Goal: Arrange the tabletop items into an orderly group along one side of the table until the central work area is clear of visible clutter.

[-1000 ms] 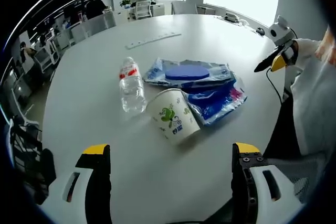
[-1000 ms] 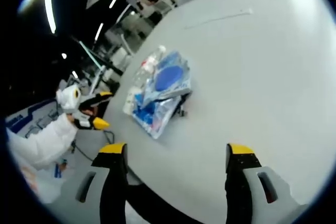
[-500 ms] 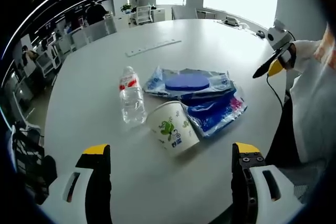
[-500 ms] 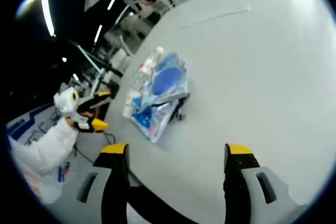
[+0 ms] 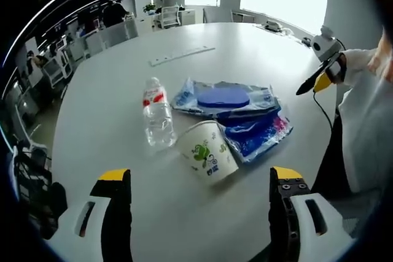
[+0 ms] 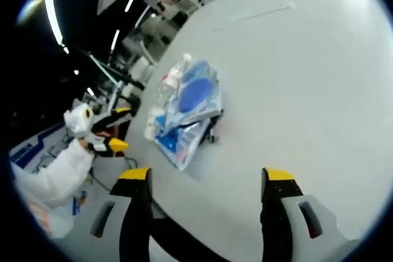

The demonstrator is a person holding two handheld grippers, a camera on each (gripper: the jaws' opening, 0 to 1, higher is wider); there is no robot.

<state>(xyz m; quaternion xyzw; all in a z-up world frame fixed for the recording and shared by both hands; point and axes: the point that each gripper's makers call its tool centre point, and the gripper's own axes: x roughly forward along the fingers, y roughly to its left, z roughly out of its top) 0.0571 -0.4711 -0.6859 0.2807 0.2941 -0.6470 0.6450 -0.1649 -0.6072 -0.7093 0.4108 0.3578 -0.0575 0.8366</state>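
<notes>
A clear water bottle (image 5: pixel 158 113) with a red label lies on the round white table (image 5: pixel 110 90). Beside it a paper cup (image 5: pixel 207 151) with a green print lies on its side, its mouth toward the bottle. Blue plastic packets (image 5: pixel 228 98) are heaped just right of both, one overlapping another (image 5: pixel 259 134). My left gripper (image 5: pixel 199 175) hovers open short of the cup, holding nothing. In the right gripper view the same packets (image 6: pixel 189 101) and bottle (image 6: pixel 172 79) sit near the table's edge, well ahead of my open, empty right gripper (image 6: pixel 205 174).
A long white strip (image 5: pixel 182 54) lies further back on the table. A white sleeve (image 5: pixel 368 121) and the right gripper (image 5: pixel 320 77) stand at the table's right edge. Office chairs and desks (image 5: pixel 98 32) surround the table. The left gripper (image 6: pixel 109 132) shows beyond the edge.
Both views have shifted slightly with the hands. The bottle, cup and packets lie where they were, and both grippers stay open.
</notes>
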